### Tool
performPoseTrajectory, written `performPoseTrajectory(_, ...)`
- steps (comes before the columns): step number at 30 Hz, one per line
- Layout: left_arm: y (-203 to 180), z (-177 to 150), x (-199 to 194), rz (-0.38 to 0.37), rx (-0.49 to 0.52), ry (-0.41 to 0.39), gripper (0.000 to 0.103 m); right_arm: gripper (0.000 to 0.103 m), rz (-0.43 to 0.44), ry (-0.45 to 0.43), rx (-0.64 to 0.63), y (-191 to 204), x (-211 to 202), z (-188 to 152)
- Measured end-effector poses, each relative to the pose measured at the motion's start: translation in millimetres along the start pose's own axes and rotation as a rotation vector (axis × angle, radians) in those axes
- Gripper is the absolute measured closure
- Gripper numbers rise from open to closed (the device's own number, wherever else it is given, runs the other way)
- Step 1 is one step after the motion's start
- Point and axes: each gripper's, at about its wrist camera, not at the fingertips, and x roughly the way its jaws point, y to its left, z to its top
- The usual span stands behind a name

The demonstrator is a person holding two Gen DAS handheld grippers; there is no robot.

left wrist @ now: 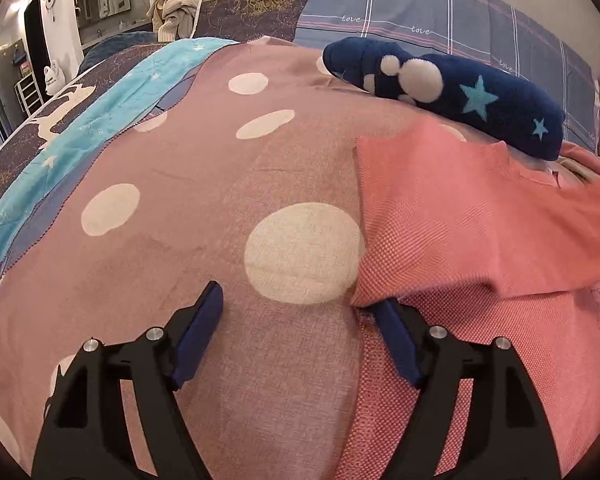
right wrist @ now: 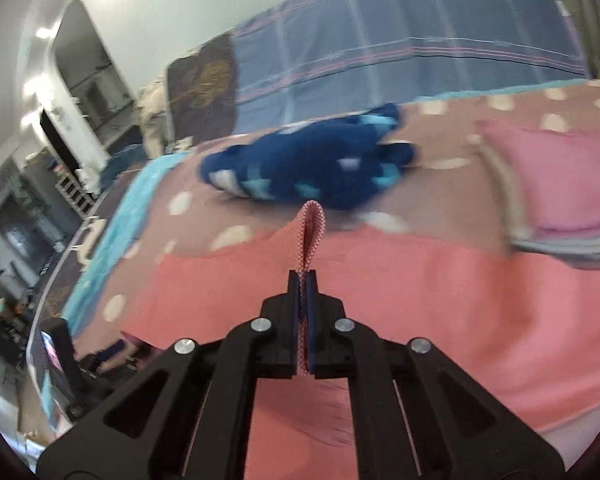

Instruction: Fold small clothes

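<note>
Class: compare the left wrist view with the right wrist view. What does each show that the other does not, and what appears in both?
Only the left wrist view shows the left gripper, open, one finger at the edge of the coral shirt.

Only the right wrist view shows the right gripper shut on a shirt fold, and folded pink clothes.

Both show the shirt, the navy star garment and the polka-dot bedspread.

Left gripper [left wrist: 296, 300] low over the bedspread, jaws spread wide, blue pads [left wrist: 198, 332] angled outward, right-hand pad touching the salmon garment [left wrist: 460, 220] edge, right gripper [right wrist: 304, 280] raised, jaws pinched together, fold of salmon cloth clamped between pads, standing up past the fingertips
</note>
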Motion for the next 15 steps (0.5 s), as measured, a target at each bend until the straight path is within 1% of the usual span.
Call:
performPoseTrajectory(1, -0.6, -0.1, -0.2, 0.003, 0.003, -0.001, 0.026, 0.1, -0.015, 0.03, 0.043, -18.6, 1.6, -6.1)
performPoseTrajectory(3, -1.0, -0.5, -0.2, 0.004, 0.004, -0.001, 0.026, 0.1, -0.027, 0.067, 0.106, -38.2, 10.3, -16.5)
performPoseTrajectory(5, -0.9, -0.7, -0.2, 0.003, 0.004, -0.001, 0.026, 0.1, -0.031, 0.08, 0.137, -50.2, 8.2, -28.3)
performPoseTrajectory(6, -1.0, -0.7, -0.3, 0.004, 0.004, -0.002, 0.026, 0.1, -0.024, 0.085, 0.154, -56.3, 7.4, -27.6)
performPoseTrajectory(9, -0.8, -0.8, -0.6, 0.002, 0.003, -0.002, 0.026, 0.1, 0.021, 0.079, 0.197, -61.6, 1.1, -28.9)
performPoseTrajectory(12, 0.0, -1.2, -0.7, -0.007, -0.003, -0.004, 0.026, 0.1, 0.079, 0.023, 0.192, -51.8, -18.8, -18.5)
performPoseTrajectory(13, 0.3, -1.3, -0.7, -0.012, -0.005, -0.005, 0.026, 0.1, 0.072, 0.018, 0.189, -50.6, -22.8, -17.0)
performPoseTrajectory(15, 0.8, -1.5, -2.0, -0.019, -0.007, -0.006, 0.026, 0.099, 0.022, 0.034, 0.168, -51.4, -25.4, -18.4)
